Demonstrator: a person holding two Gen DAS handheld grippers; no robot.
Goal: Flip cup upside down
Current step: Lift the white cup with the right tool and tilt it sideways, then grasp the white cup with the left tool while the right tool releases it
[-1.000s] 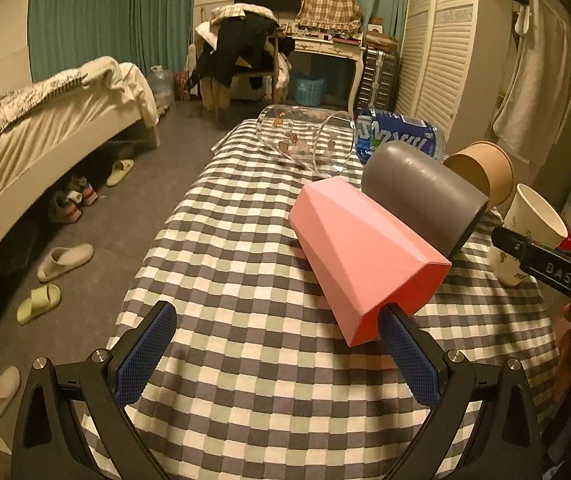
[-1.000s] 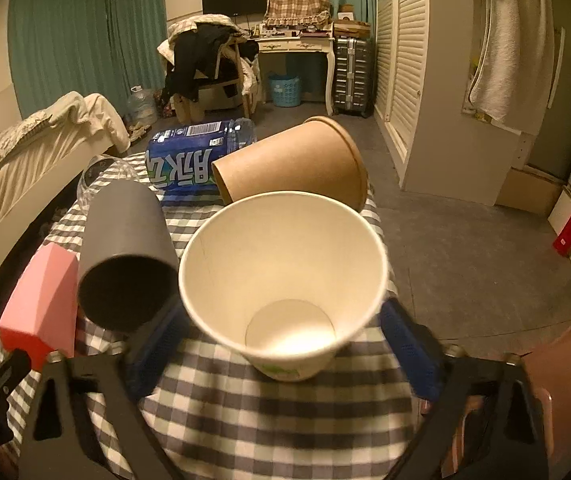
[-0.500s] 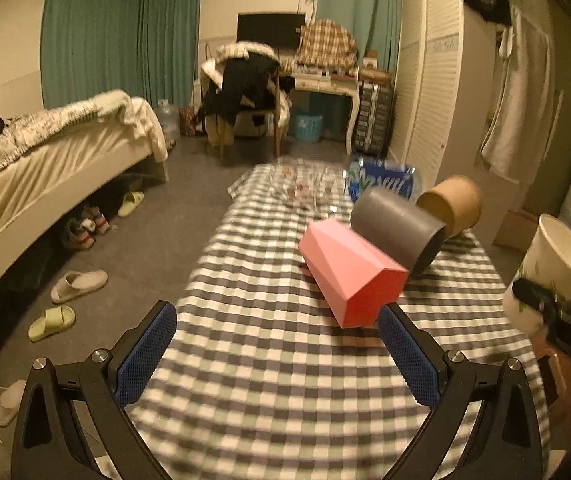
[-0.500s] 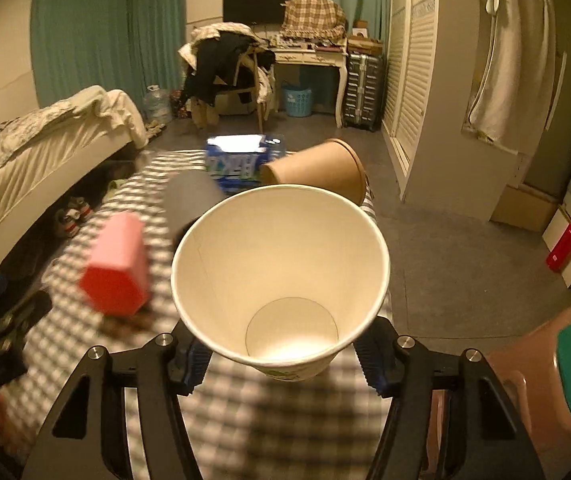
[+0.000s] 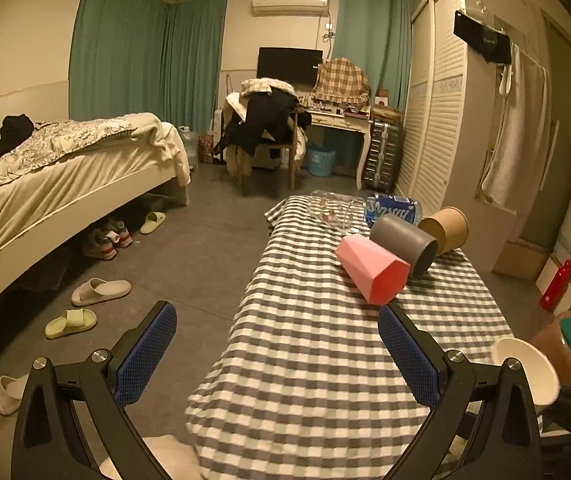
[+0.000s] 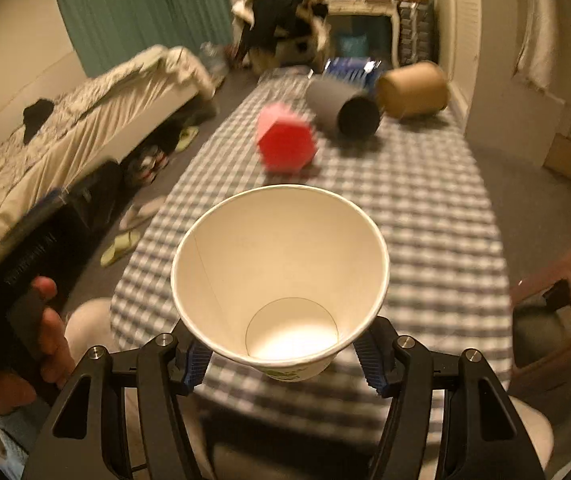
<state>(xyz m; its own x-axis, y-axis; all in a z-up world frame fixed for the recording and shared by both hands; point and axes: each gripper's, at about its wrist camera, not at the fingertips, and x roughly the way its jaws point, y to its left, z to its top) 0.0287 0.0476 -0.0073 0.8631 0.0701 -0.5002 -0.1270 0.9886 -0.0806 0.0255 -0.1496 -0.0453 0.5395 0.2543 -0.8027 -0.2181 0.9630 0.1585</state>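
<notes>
- Right gripper clamped on the white paper cup near its base, mouth facing the lens, held above the near end of the checkered table.
- Same white paper cup glimpsed at 4 o'clock in the left wrist view, rim only, base hidden behind the finger.
- Left gripper spread wide, blue pads holding nothing, hanging over the table's near left edge.
- Visible only from the right wrist: left hand at 8 o'clock, wrapped round its handle.
- Lying on their sides toward 12 o'clock: pink cup, grey cup, brown cup.
- Shown sharply only by the left wrist: glass and blue-labelled bottle beyond them, plus the bed at 9 o'clock.
</notes>
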